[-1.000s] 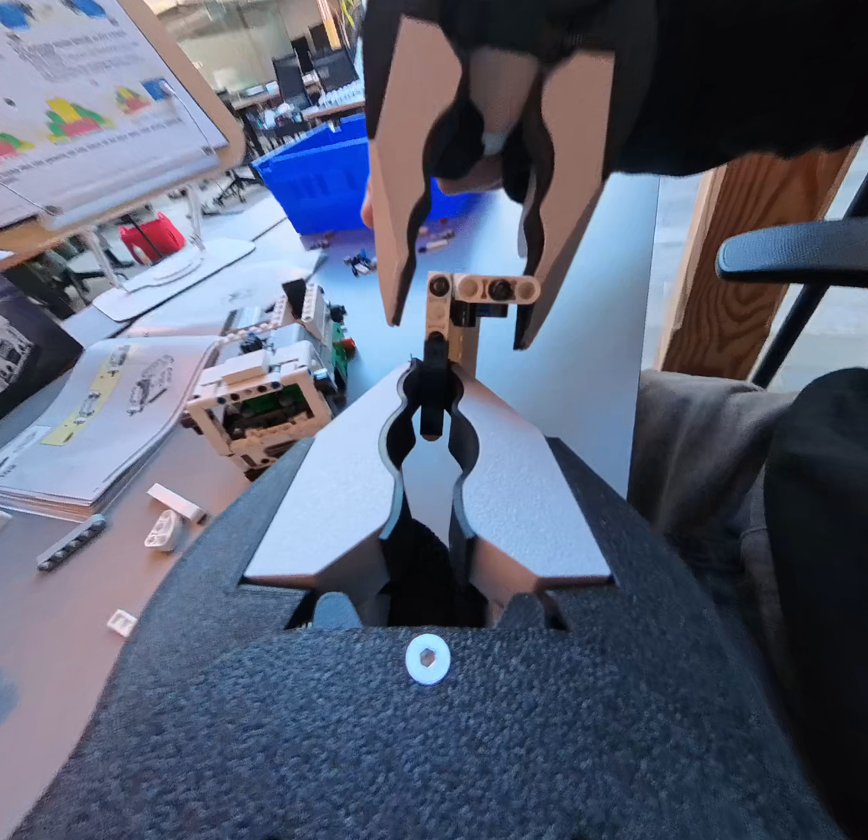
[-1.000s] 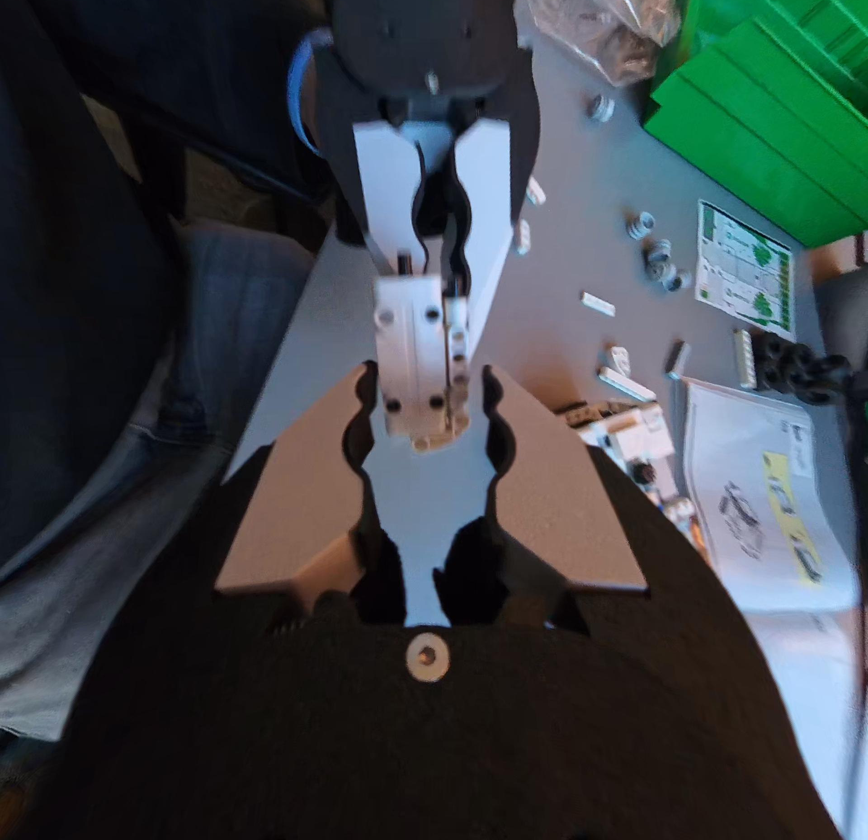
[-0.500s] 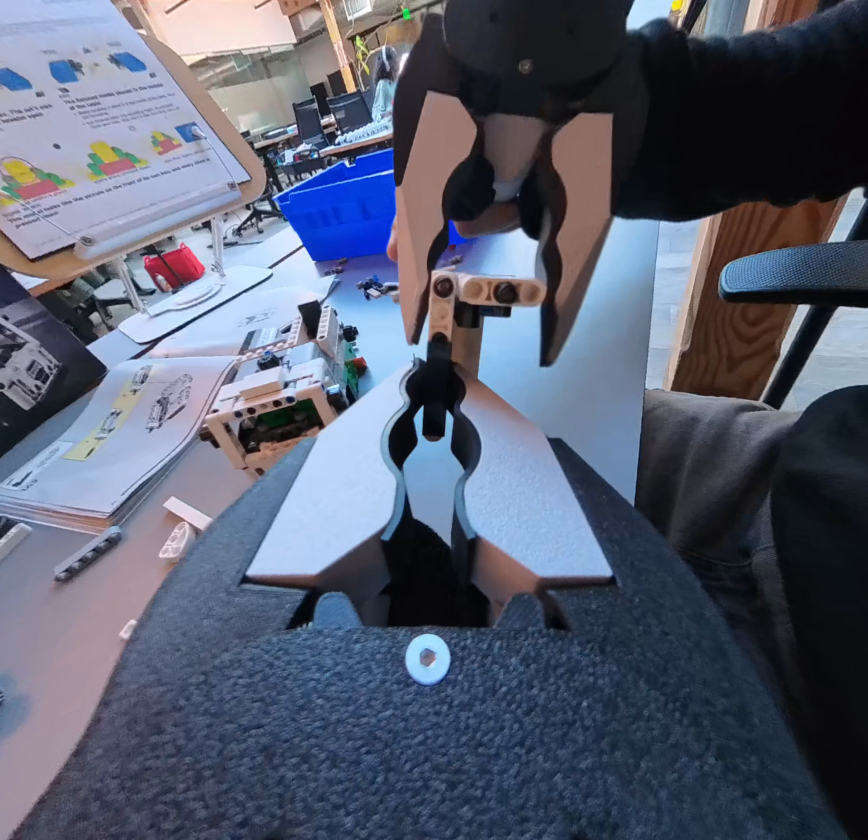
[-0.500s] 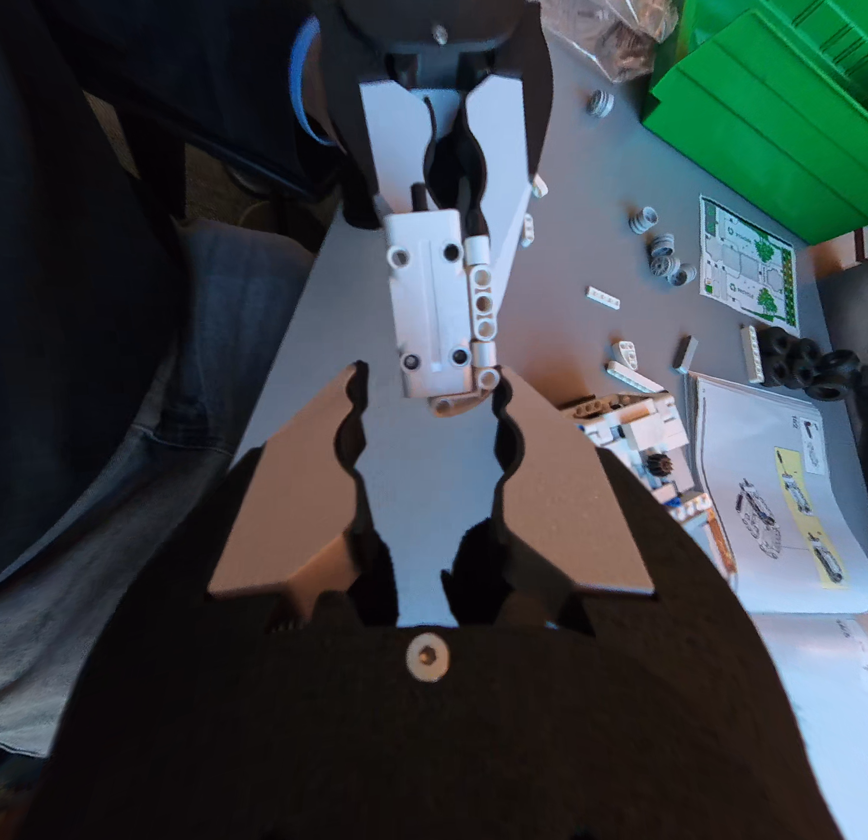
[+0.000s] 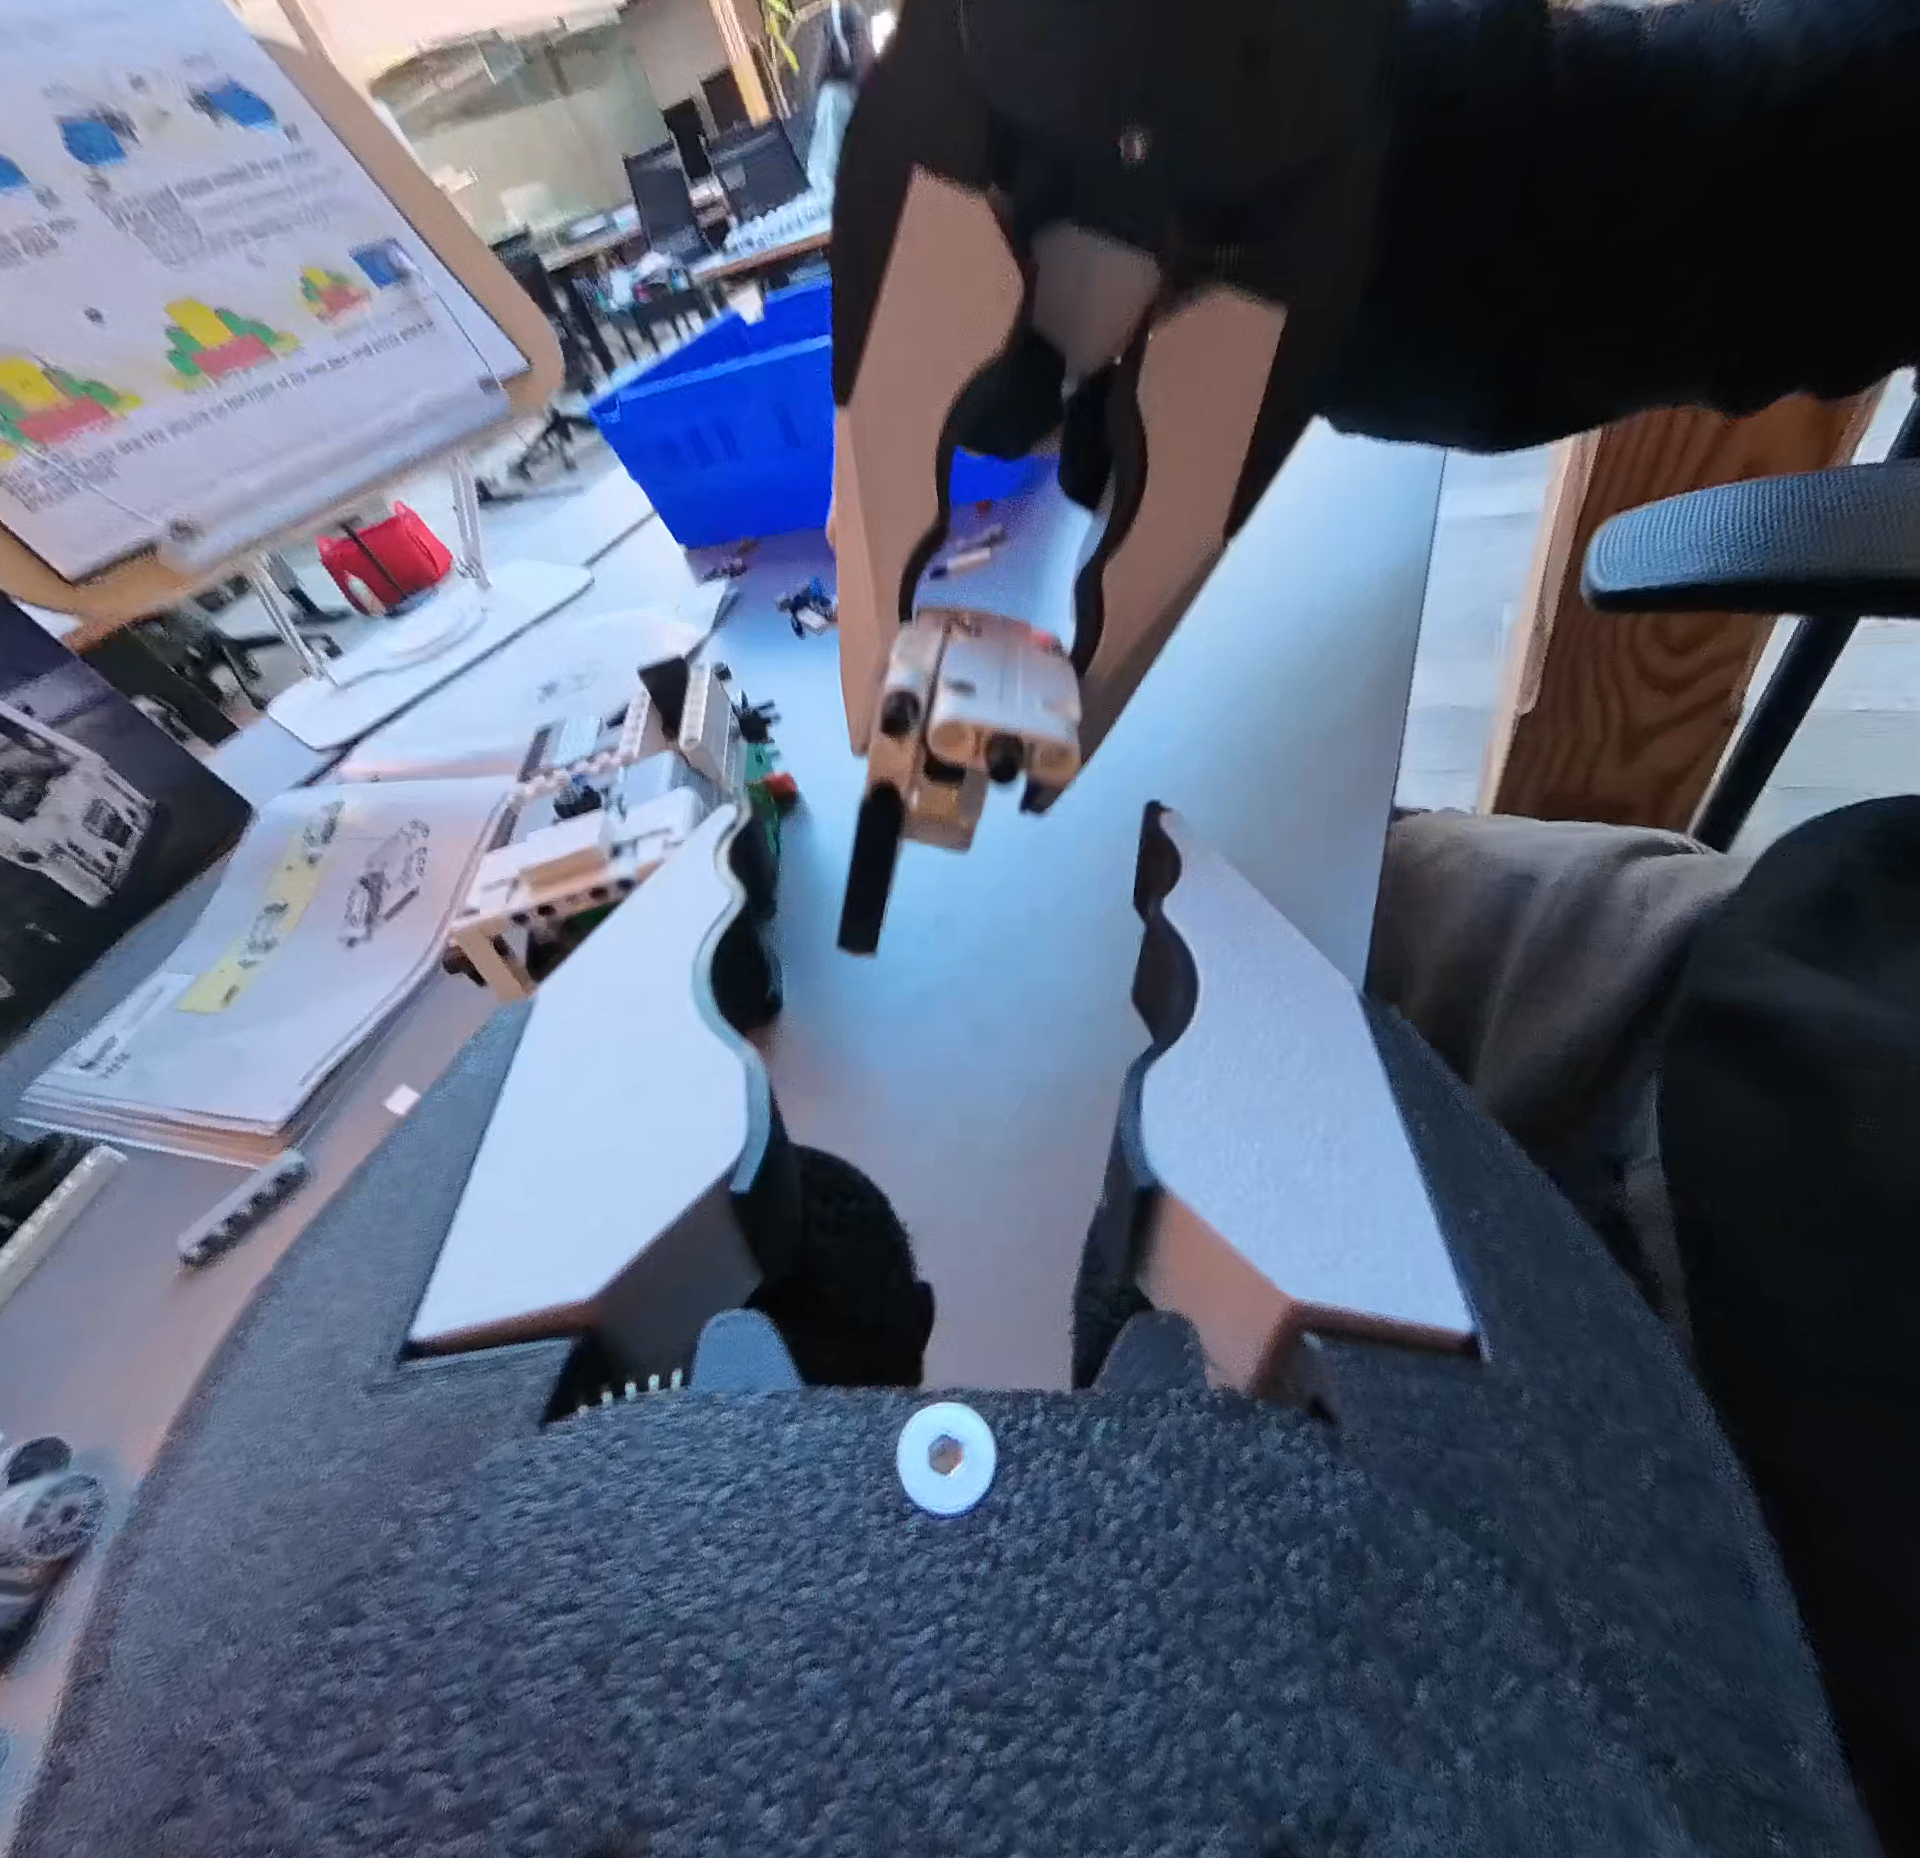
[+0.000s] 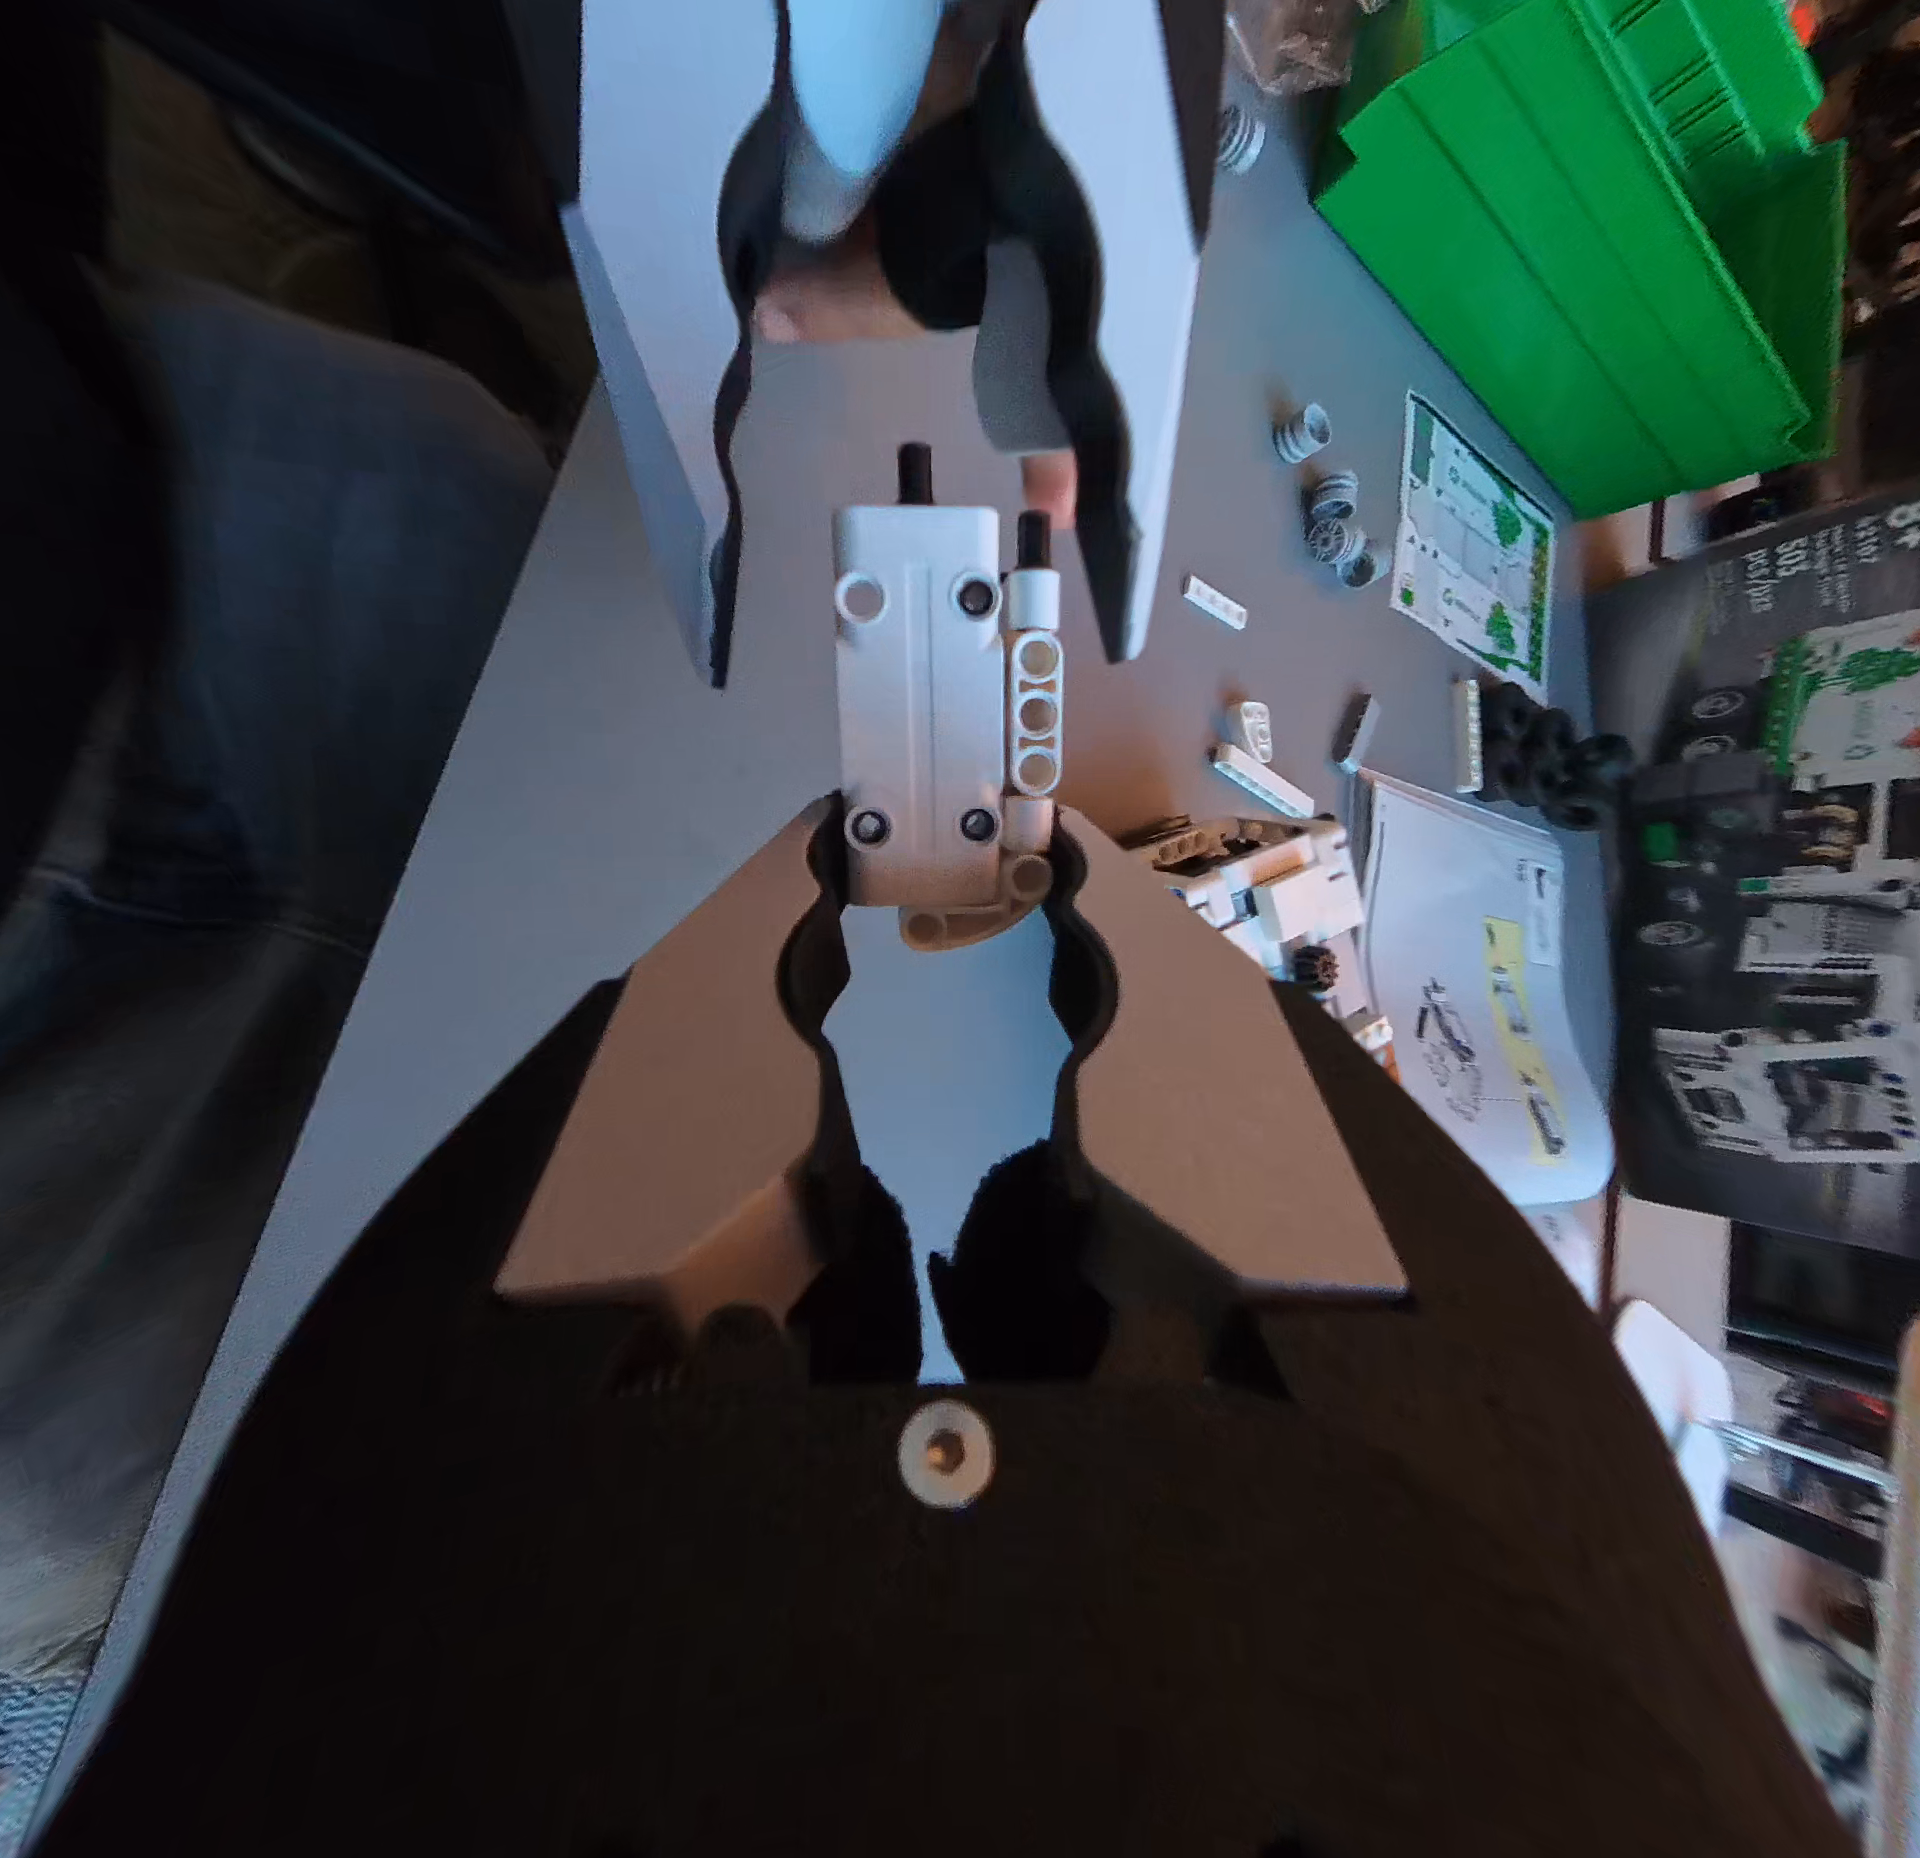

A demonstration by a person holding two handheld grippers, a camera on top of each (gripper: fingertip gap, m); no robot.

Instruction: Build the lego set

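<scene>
A small white Lego assembly [image 6: 920, 686], a panel with a holed beam and two black axles sticking out, is held above the grey table [image 6: 582, 769]. My right gripper [image 6: 940, 832] is shut on its near end. In the left wrist view the right gripper [image 5: 966, 759] comes down from above with the assembly [image 5: 977, 712], one black axle [image 5: 868, 873] pointing at me. My left gripper [image 5: 945, 842] is open and empty, just short of that axle. In the right wrist view the left gripper [image 6: 914, 665] stands open around the assembly's far end without touching it.
A partly built white truck [image 5: 582, 842] and an open instruction booklet [image 5: 281, 935] lie left on the table. Loose pieces, grey wheel hubs [image 6: 1335, 520], black tyres [image 6: 1548, 759], green bins [image 6: 1579, 208], a blue bin [image 5: 727, 437], a picture board [image 5: 208, 281]. A chair armrest [image 5: 1756, 541] is past the table edge. Less than 4 cm separates the two grippers' tips.
My left gripper has let go of the black axle, opened wide and drawn back. My right gripper has shut on the white assembly and now carries it alone.
</scene>
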